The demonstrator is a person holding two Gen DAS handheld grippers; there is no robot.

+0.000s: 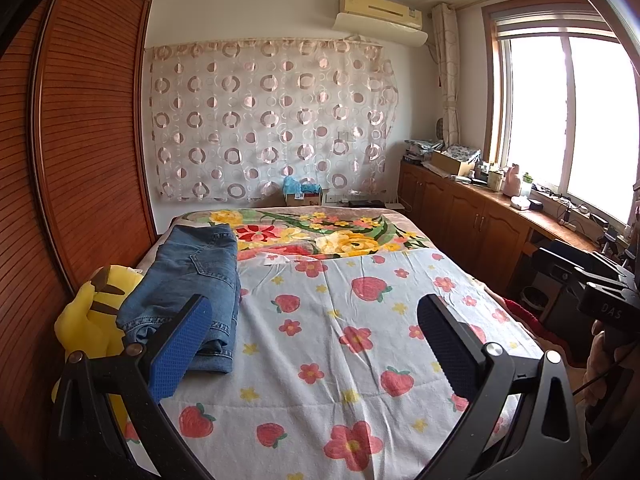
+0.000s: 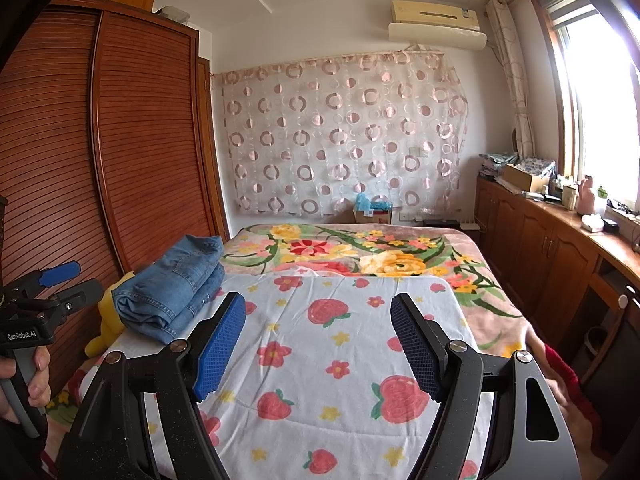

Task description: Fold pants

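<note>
Right view only: left claw beside folded jeans.

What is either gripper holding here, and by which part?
Nothing. The left gripper and right gripper are both open and empty; the folded jeans lie untouched on the bed.

Daylight floods in through the window on the right, blown out to white glare. Both views are sharp, with strong fisheye bending and dark vignetted corners; the wardrobe curves visibly.
</note>
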